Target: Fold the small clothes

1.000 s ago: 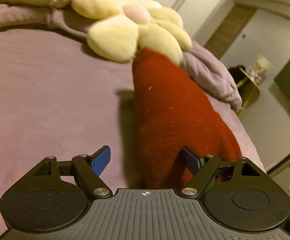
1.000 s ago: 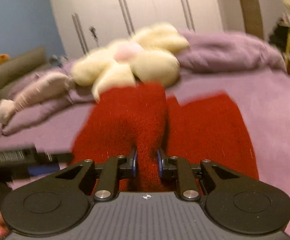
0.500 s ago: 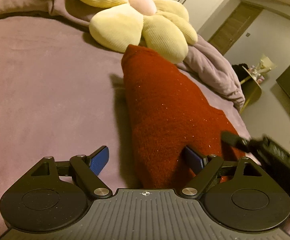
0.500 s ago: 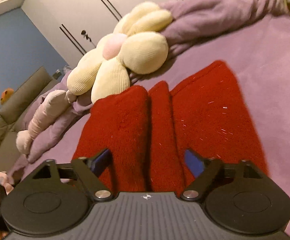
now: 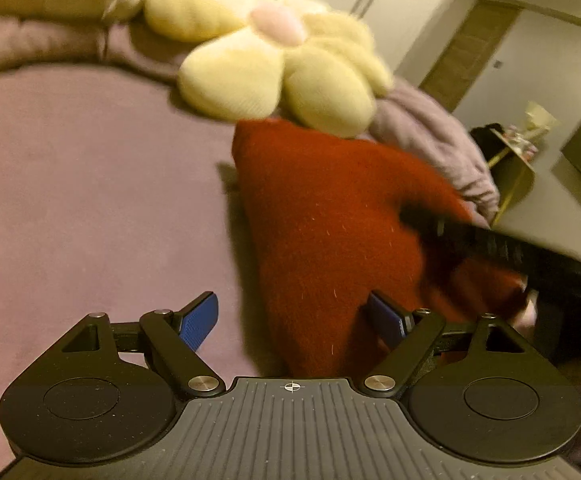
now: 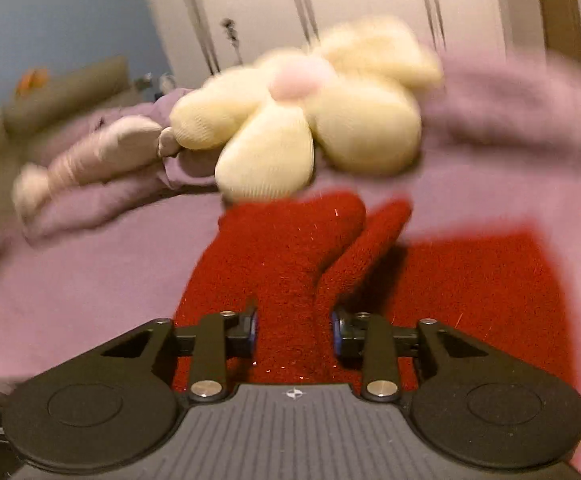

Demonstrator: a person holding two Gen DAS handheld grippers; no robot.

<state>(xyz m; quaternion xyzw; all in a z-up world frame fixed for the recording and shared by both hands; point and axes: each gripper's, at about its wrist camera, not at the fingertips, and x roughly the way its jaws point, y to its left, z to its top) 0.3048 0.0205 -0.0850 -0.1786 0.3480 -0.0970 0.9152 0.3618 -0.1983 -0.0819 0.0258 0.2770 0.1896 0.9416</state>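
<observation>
A fuzzy red garment (image 5: 330, 224) lies on the purple bed (image 5: 82, 200). In the left wrist view my left gripper (image 5: 296, 320) is open, its blue pads either side of the garment's near end. My right gripper (image 5: 490, 240) reaches in blurred from the right over the cloth. In the right wrist view the right gripper (image 6: 293, 330) is shut on a raised fold of the red garment (image 6: 290, 264), which bunches up between the pads. A flat part of the garment (image 6: 482, 280) lies to the right.
A cream flower-shaped plush pillow (image 5: 278, 60) sits just beyond the garment, also in the right wrist view (image 6: 318, 112). A bunched purple blanket (image 5: 430, 136) lies behind it. A pale bolster (image 6: 90, 160) lies at the left. Wardrobe doors stand behind the bed.
My right gripper, open half a second ago, has closed on a fold of the red garment and lifted it. The left gripper stays open and has shifted slightly.
</observation>
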